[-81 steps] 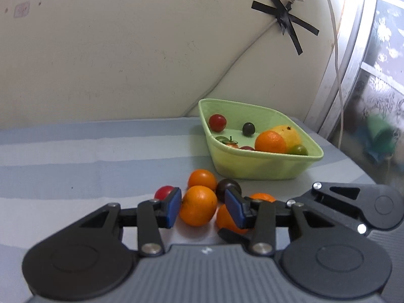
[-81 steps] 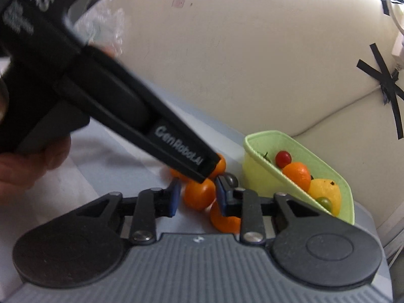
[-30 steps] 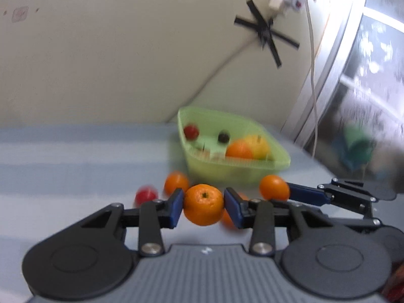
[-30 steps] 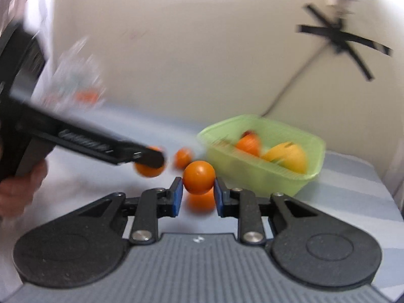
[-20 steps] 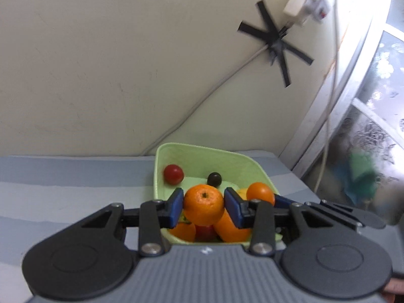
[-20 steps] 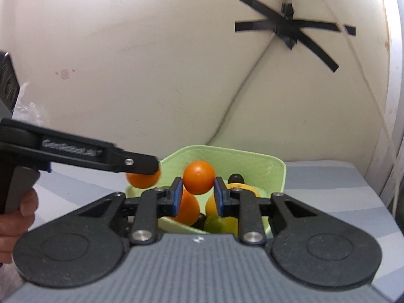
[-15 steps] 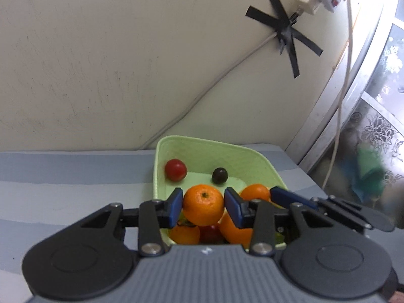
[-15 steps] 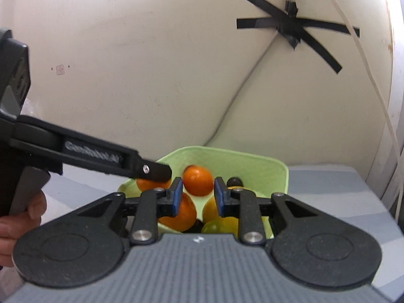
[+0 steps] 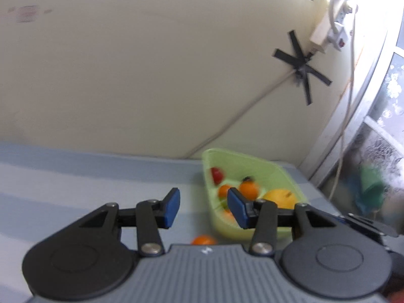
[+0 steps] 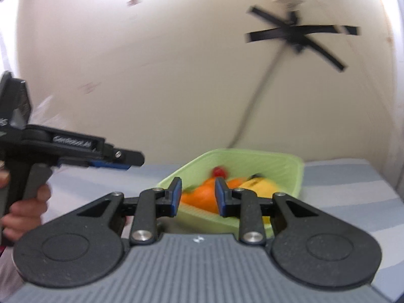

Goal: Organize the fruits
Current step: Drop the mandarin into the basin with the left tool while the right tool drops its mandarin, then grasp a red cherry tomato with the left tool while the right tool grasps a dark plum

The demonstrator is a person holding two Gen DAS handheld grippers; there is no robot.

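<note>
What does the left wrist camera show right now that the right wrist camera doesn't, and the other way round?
Only the left wrist view shows an orange lying on the table outside the green bowl, and the window frame to the right. Only the right wrist view shows the left gripper from the side, with the hand holding it. Both show the bowl with oranges, a yellow fruit and a red one, the black tape cross on the wall, and open, empty jaws on their own gripper.
</note>
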